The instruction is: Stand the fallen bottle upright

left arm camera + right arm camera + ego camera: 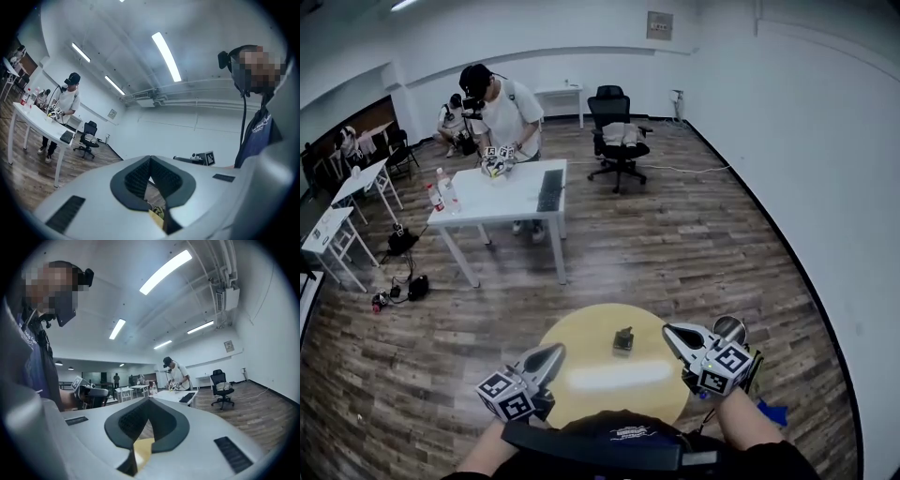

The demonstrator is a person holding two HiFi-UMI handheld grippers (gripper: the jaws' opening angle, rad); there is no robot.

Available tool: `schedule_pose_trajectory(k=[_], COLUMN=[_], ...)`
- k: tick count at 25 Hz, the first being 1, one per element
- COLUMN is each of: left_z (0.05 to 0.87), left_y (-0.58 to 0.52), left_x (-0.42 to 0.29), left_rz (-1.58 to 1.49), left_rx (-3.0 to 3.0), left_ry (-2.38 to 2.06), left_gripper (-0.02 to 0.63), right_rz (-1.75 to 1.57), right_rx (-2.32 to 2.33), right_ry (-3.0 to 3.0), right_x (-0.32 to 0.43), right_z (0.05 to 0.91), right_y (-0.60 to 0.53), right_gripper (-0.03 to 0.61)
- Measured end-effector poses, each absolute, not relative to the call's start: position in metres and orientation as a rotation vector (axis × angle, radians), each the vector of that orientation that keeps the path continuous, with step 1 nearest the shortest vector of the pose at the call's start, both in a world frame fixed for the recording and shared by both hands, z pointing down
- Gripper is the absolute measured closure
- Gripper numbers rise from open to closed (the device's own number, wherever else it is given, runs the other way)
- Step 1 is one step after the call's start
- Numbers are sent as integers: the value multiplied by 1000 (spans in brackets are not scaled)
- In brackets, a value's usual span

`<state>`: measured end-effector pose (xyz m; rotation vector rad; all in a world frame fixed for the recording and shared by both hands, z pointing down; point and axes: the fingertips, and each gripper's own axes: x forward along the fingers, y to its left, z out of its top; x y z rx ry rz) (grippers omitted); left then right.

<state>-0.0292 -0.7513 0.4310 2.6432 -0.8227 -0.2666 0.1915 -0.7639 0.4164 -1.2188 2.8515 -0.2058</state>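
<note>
A small dark bottle [623, 340] stands on the round yellow table [581, 349], near its middle; it looks upright. My left gripper [557, 351] hovers over the table's left side, jaws together and empty. My right gripper [668, 330] is held over the right side, also shut with nothing in it. Both are clear of the bottle, one on each side. In the left gripper view the jaw tips [150, 158] meet, and the yellow table shows through the gap below them. The right gripper view has its tips [149, 400] touching as well. Both point out level across the room.
A white desk [511, 199] with a keyboard [550, 189] and bottles [441, 192] stands farther back, where a person [508, 117] works with grippers. A black office chair [617, 141] is behind it. More desks line the left wall. A blue item [773, 412] lies on the wooden floor.
</note>
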Motion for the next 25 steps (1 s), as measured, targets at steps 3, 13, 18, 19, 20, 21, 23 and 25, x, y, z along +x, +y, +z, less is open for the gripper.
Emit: schedule_pose_trajectory(k=[3,13,18,19,20,21,23,25], left_z=[434,431,431,431,430,429,428,429], left_y=[-742,-724,-721,-722,-721,-721,-721,-722], left_x=[-33,-36,-36,-36,-36,-36,-36,-36], left_rz=[-246,-234,-271,-270,-262,-253,-248,-249], left_rx=[2648,2663,2677,2678,2670,2661,2654,2654], left_ry=[-830,-817,-798,-798,-801,-805,-809,-811], left_gripper=[583,584,583,583,583,583,583,584], right_rz=[-291,-290,-291,-292,-292,-292,-287,-281], right_rx=[-1181,-1145,-1140,-1139,-1138,-1137,-1136,-1134], right_ry=[2868,2899,2900,2900,2899,2899,2897,2896], right_x=[176,164,165,164,163,163,162,162], right_z=[428,429,429,429,430,431,431,431], right_y=[-750,-731,-727,-728,-728,-729,-730,-730], right_gripper=[575,575,575,575,575,575,575,575])
